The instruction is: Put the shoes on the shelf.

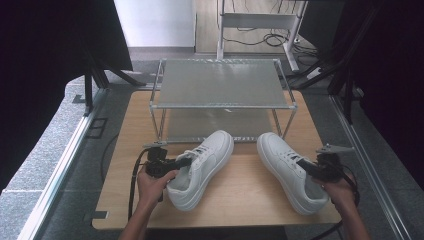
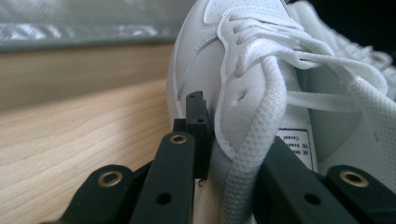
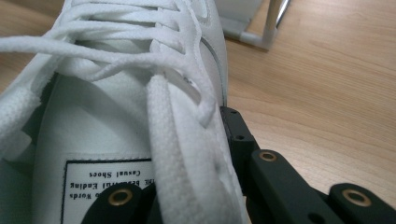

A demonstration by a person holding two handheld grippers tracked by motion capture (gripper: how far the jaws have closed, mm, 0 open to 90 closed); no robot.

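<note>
Shoes lie side by side on the table (image 1: 240,192) before the rack (image 1: 222,84). Your left tool (image 1: 184,161) clamps the left shoe (image 1: 202,167) collar; your right tool (image 1: 303,164) clamps the right shoe (image 1: 290,172) collar, both forearms reaching in low.

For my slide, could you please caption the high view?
Two tongs each grip a white sneaker before a wire rack.

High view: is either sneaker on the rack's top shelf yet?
No: the left sneaker and right sneaker both sit on the table, before the rack.
</note>
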